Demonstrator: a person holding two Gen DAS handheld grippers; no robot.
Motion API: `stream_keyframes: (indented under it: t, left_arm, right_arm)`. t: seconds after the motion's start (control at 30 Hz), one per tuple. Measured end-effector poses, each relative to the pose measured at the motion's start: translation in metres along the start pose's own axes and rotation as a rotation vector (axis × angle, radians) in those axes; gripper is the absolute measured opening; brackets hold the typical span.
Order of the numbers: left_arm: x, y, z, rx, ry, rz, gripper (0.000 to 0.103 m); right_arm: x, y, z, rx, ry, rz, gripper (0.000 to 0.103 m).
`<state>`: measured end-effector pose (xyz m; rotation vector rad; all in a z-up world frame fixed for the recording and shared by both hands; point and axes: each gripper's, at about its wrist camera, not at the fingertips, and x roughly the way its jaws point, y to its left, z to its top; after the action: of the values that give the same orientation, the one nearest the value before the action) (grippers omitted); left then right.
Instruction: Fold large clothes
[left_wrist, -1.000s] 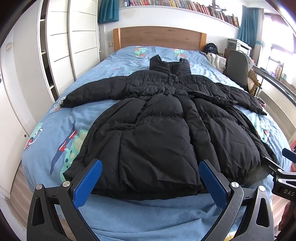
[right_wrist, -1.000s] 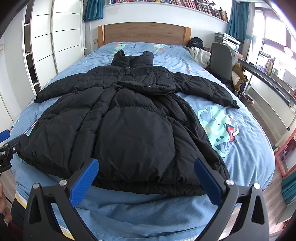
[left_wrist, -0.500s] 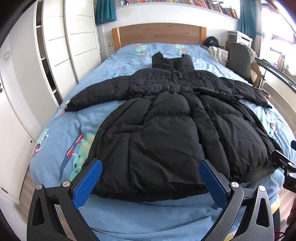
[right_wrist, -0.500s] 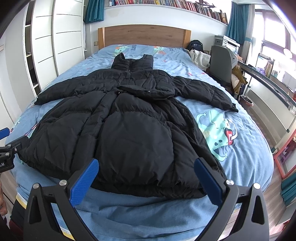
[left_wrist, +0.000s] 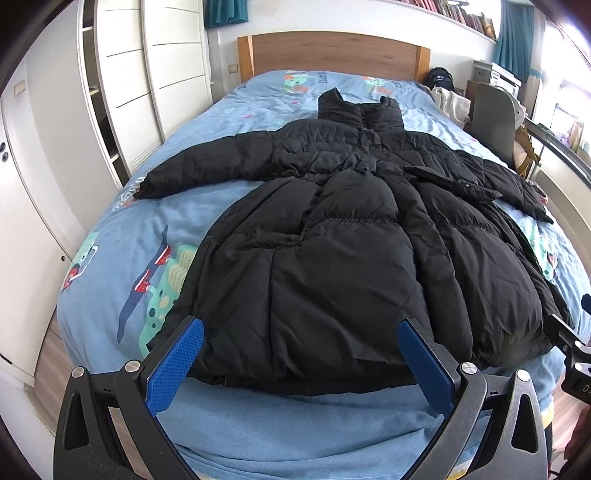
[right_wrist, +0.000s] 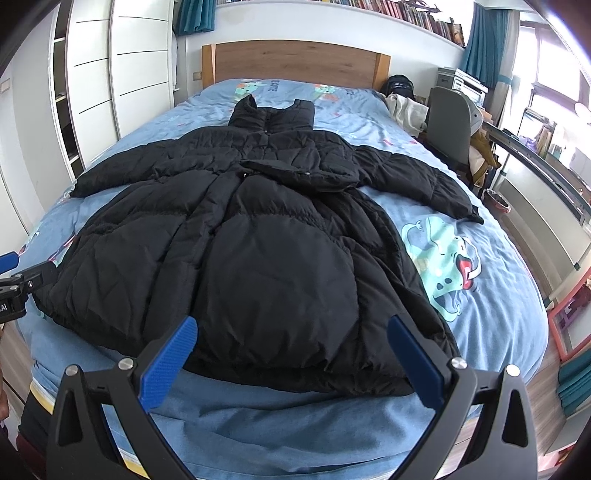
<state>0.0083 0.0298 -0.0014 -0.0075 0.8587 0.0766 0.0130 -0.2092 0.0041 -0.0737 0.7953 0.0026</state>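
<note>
A: Puffer coat, black and long, lies spread flat on the bed, front side up. Its collar points to the wooden headboard and its hem is at the foot end, close to both grippers.

B: And the sleeves?

A: Both are stretched out to the sides. In the left wrist view one sleeve reaches toward the white wardrobe. In the right wrist view the other sleeve reaches toward the grey chair.

B: How does the left gripper stand?

A: Its blue-padded fingers are spread wide and hold nothing. It hovers just before the hem, not touching the coat.

B: The right gripper?

A: The same: fingers far apart, empty, just before the hem on the other side. Each gripper also shows at the edge of the other's view.

B: What is on the bed besides the coat?

A: Only the blue sheet with cartoon dinosaur prints. A bookshelf runs along the wall above the headboard, and teal curtains hang by the window.
</note>
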Motion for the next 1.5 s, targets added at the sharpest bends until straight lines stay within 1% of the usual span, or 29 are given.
stream_keyframes:
  t: [0.27, 0.63, 0.73, 0.87, 1.03, 1.1, 1.2, 1.23, 1.27, 1.33, 1.4, 1.5]
  left_arm:
    - [0.004, 0.006, 0.006, -0.005, 0.015, -0.015, 0.103]
    - [0.011, 0.007, 0.021, -0.008, 0.011, -0.007, 0.103]
    - [0.014, 0.01, 0.024, -0.022, 0.003, 0.002, 0.102]
    - [0.019, 0.026, 0.036, -0.063, 0.0, -0.022, 0.103]
    - [0.033, 0.061, 0.076, -0.114, 0.017, -0.018, 0.102]
    - [0.043, 0.086, 0.1, -0.172, 0.013, -0.011, 0.102]
    - [0.058, 0.129, 0.136, -0.274, -0.014, 0.024, 0.102]
    - [0.069, 0.152, 0.154, -0.325, -0.014, 0.048, 0.102]
    - [0.077, 0.168, 0.166, -0.362, -0.015, 0.051, 0.102]
    - [0.099, 0.206, 0.19, -0.45, -0.027, 0.033, 0.102]
    - [0.12, 0.235, 0.204, -0.523, -0.026, 0.018, 0.102]
    - [0.163, 0.28, 0.212, -0.666, -0.004, -0.046, 0.102]
  right_arm:
    - [0.003, 0.008, 0.002, -0.02, 0.006, 0.003, 0.103]
    - [0.008, 0.006, 0.015, -0.027, 0.002, -0.001, 0.103]
    - [0.01, 0.006, 0.017, -0.028, 0.01, 0.001, 0.103]
    - [0.015, 0.002, 0.028, -0.033, 0.012, 0.004, 0.103]
    - [0.021, -0.012, 0.059, -0.01, -0.019, 0.01, 0.103]
    - [0.025, -0.018, 0.075, -0.006, -0.036, 0.008, 0.103]
    - [0.03, -0.027, 0.104, -0.001, -0.077, 0.001, 0.103]
    - [0.031, -0.03, 0.114, 0.002, -0.091, -0.002, 0.103]
    - [0.034, -0.034, 0.123, 0.007, -0.101, -0.003, 0.103]
    - [0.041, -0.042, 0.142, 0.022, -0.122, -0.003, 0.103]
    - [0.05, -0.049, 0.159, 0.038, -0.139, -0.006, 0.103]
    - [0.067, -0.054, 0.177, 0.055, -0.149, -0.017, 0.103]
